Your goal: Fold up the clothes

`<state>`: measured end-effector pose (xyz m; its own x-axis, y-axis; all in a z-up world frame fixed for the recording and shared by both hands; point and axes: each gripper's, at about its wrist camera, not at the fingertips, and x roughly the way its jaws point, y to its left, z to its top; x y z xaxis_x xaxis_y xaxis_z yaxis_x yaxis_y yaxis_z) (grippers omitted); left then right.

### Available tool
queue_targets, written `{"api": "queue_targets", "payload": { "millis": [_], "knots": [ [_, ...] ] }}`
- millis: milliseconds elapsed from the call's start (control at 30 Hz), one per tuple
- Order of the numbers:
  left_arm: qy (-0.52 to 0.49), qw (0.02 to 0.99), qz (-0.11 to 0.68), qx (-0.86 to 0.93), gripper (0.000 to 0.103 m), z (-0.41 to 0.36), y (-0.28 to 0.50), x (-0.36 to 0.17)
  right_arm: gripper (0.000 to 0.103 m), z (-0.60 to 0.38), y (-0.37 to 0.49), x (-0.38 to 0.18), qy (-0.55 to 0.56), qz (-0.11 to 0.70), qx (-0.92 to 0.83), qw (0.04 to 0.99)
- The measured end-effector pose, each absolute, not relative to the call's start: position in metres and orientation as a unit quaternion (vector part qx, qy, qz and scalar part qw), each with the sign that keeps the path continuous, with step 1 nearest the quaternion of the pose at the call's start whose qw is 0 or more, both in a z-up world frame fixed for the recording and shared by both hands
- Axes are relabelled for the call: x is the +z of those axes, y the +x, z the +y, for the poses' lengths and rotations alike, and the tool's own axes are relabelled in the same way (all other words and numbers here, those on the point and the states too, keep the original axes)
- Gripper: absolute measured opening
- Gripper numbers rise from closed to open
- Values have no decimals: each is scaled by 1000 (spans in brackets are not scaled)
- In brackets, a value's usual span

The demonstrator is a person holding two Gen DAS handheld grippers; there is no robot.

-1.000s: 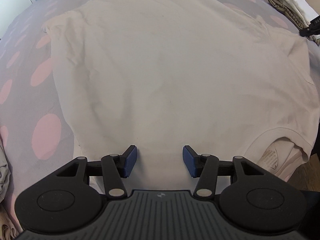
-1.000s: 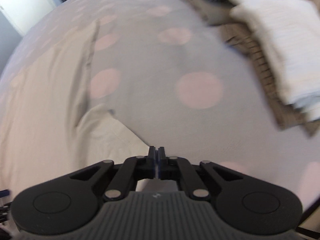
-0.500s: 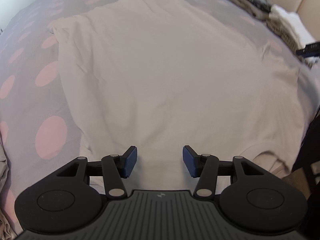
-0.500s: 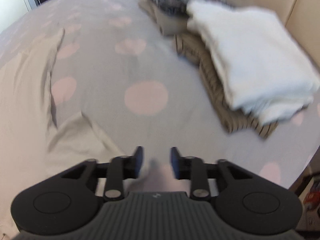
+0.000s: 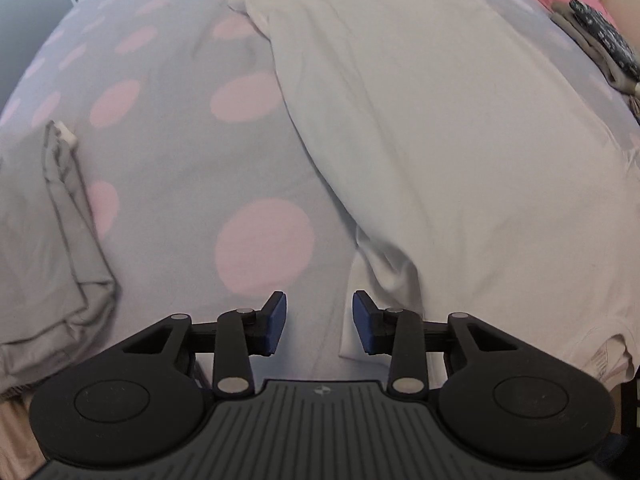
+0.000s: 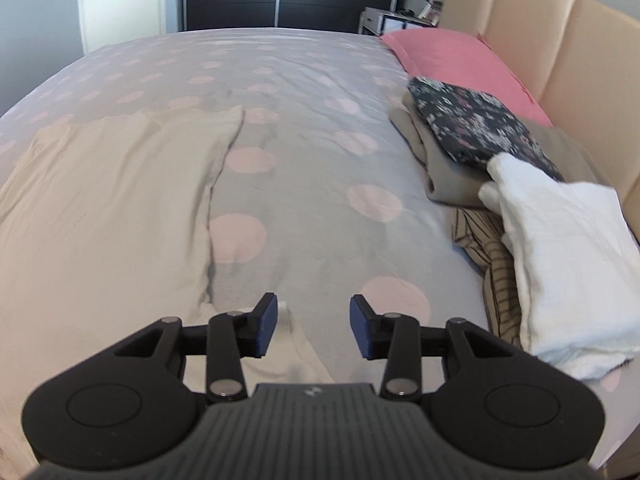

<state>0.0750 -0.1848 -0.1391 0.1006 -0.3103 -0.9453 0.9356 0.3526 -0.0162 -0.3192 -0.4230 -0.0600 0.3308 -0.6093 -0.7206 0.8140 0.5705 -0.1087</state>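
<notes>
A cream T-shirt [image 5: 460, 152] lies spread flat on the polka-dot bed; in the right wrist view the T-shirt [image 6: 104, 208] fills the left side. My left gripper [image 5: 319, 314] hovers over the shirt's left sleeve edge [image 5: 390, 268]. Its jaws are closing, with only sheet and the sleeve's rim below the gap and nothing pressed. My right gripper [image 6: 313, 318] hangs above the other sleeve [image 6: 296, 352]. Its jaws are opening, and the cloth lies loose beneath them.
A crumpled grey garment [image 5: 52, 248] lies at the left. A stack of folded clothes sits at the right: a white one [image 6: 568, 264], a striped one [image 6: 492, 256] and a floral one [image 6: 472, 120]. A pink pillow [image 6: 452, 56] and padded headboard [image 6: 560, 40] stand behind.
My left gripper slid left from over the shirt's body to its sleeve edge, and its jaws narrowed. My right gripper let go of the sleeve, spread its jaws and tilted up.
</notes>
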Motion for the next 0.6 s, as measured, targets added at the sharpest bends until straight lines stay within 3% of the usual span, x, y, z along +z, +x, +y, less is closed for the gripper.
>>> {"api": "queue_targets", "payload": {
  "millis": [367,400,433,467,600],
  "knots": [
    [376,657,449,-474,34,-211,48,-170,50,-423,-319,-59,135,368,-434,811],
    [374,655,452,-475,31,-211,47,-170,50,-423,-319,-60,136,368,-433,812],
    [372,654,455,-476,18,-212,46,-170,50,-423,-319,-60,136,368,-433,812],
    [375,652,450,-480,11,-212,41,-170,50,-423,-319,-61,137,368,-432,812],
    [385,654,435,-484,2,-213,28,-168,50,-423,-318,-61,137,370,-429,813]
  ]
}}
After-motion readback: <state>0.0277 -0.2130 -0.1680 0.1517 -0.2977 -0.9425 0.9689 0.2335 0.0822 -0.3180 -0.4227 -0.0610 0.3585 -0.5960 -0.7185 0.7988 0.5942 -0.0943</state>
